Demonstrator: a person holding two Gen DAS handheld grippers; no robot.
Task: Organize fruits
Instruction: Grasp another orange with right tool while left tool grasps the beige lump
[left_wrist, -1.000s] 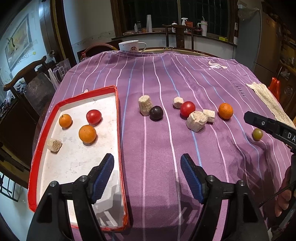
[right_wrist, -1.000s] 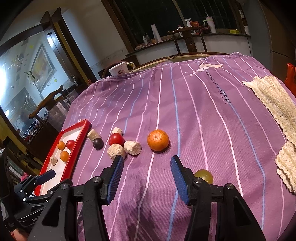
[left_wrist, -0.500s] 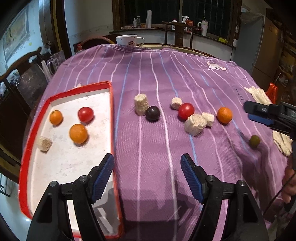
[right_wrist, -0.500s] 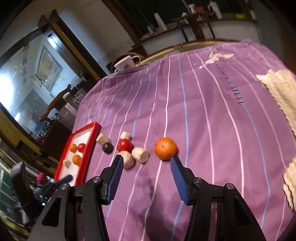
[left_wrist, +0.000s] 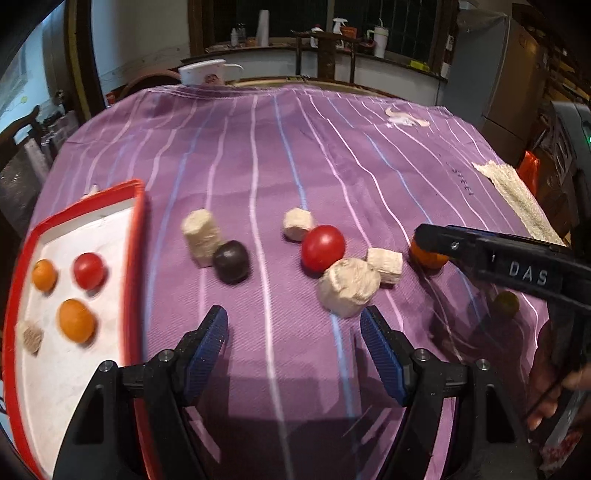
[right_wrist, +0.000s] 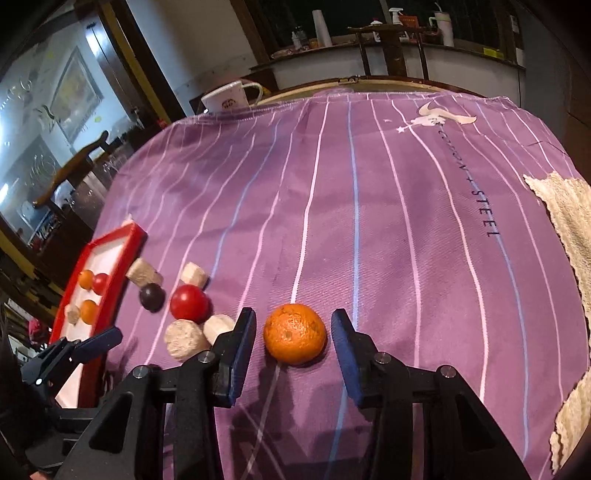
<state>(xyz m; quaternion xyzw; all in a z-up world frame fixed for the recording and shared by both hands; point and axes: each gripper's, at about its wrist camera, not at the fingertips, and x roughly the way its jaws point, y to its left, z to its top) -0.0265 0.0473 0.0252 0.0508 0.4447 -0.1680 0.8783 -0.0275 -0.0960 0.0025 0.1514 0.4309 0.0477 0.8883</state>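
Observation:
An orange (right_wrist: 294, 333) lies on the purple striped cloth between the open fingers of my right gripper (right_wrist: 293, 332), not gripped. In the left wrist view the right gripper's finger (left_wrist: 454, 243) partly hides that orange (left_wrist: 426, 257). A red tomato (left_wrist: 323, 248), a dark plum (left_wrist: 231, 260) and a small green fruit (left_wrist: 506, 303) also lie on the cloth. The red-rimmed white tray (left_wrist: 135, 236) at the left holds two oranges (left_wrist: 77, 319), a tomato (left_wrist: 88, 270) and a beige chunk. My left gripper (left_wrist: 293, 345) is open and empty, low over the cloth near the tray's right rim.
Several beige cork-like chunks (left_wrist: 349, 286) lie among the fruits. A white mug (right_wrist: 231, 96) stands at the table's far edge. A woven beige mat (right_wrist: 569, 218) lies at the right. Chairs and a counter stand beyond the table.
My right gripper moved forward and down until its open fingers straddle the orange. My left gripper moved right and forward, away from the tray toward the loose fruits.

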